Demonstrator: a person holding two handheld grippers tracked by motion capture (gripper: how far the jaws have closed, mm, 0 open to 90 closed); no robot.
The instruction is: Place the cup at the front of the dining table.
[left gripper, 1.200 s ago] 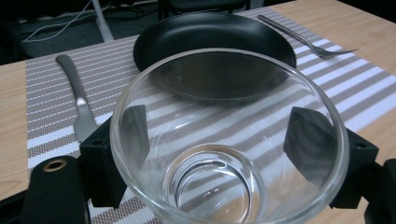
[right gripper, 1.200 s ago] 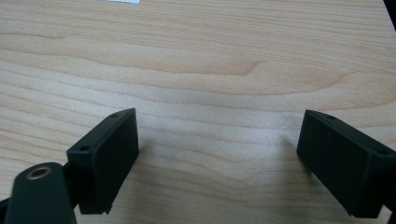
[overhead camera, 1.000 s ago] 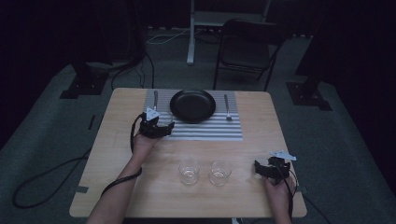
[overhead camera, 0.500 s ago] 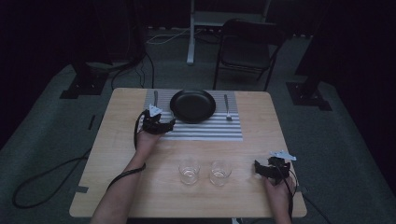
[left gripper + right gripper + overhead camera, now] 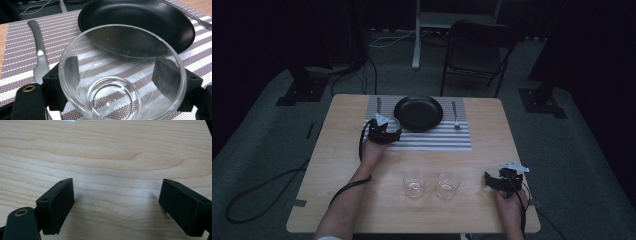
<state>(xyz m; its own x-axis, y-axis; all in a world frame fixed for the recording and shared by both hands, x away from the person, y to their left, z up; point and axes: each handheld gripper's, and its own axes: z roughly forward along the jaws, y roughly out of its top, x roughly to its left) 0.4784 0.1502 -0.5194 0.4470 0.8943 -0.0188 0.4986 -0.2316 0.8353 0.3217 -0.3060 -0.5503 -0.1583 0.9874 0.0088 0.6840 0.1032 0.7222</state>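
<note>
Glass bowl (image 5: 122,75) sits clamped between the left gripper's (image 5: 384,131) jaws, now carried forward over the striped placemat (image 5: 432,140), just beside the black plate (image 5: 418,113) and near the knife (image 5: 40,57). A second ago that hand was farther back and left; it has edged toward the plate. Judged: a place-setting in progress, bowl nearing its spot. Right gripper (image 5: 501,181) has not moved, jaws spread wide and empty over bare wooden surface (image 5: 105,150). Two tumblers (image 5: 431,184) wait at the near edge, fork (image 5: 455,116) right of the plate.
</note>
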